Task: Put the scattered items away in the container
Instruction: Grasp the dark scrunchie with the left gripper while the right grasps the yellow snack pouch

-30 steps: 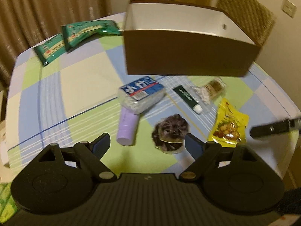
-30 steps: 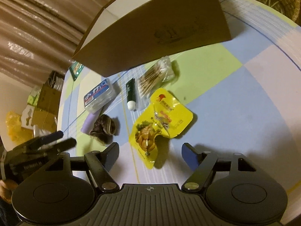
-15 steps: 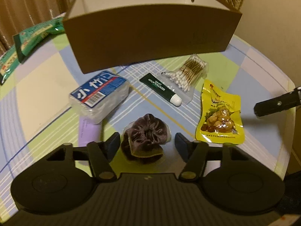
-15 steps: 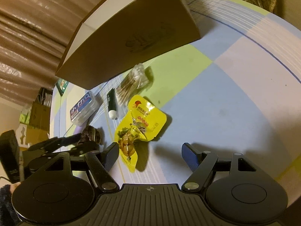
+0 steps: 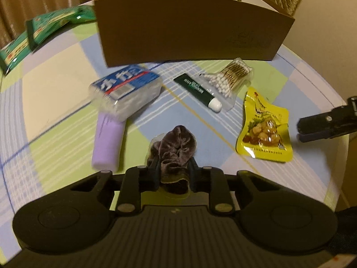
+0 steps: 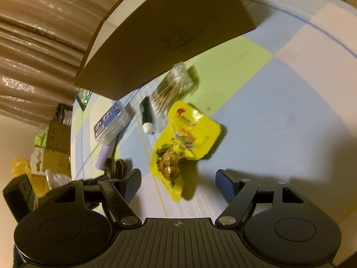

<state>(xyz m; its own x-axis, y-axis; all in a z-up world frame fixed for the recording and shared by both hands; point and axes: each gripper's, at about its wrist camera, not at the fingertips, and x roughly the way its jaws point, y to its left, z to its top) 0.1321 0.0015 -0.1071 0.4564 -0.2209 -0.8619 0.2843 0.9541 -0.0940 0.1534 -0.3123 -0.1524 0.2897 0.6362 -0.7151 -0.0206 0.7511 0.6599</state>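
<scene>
A dark purple velvet scrunchie lies on the checked tablecloth, and my left gripper is closing on it, its pads pressing the near half from both sides. The brown cardboard box, white inside, stands open-topped behind the scattered items. In the right wrist view my right gripper is open just above the cloth, with the near end of a yellow snack pouch ahead of its jaws and nothing touching them. The scrunchie shows at that view's left, beside the right gripper's left finger.
A clear case with a blue label rests on a lilac tube. A dark green tube and a bag of cotton swabs lie before the box. Green packets sit far left. The table edge curves close on the right.
My left gripper has come down over the scrunchie and gone from wide open to shut on it. The right gripper stayed open and rolled a little near the yellow pouch.
</scene>
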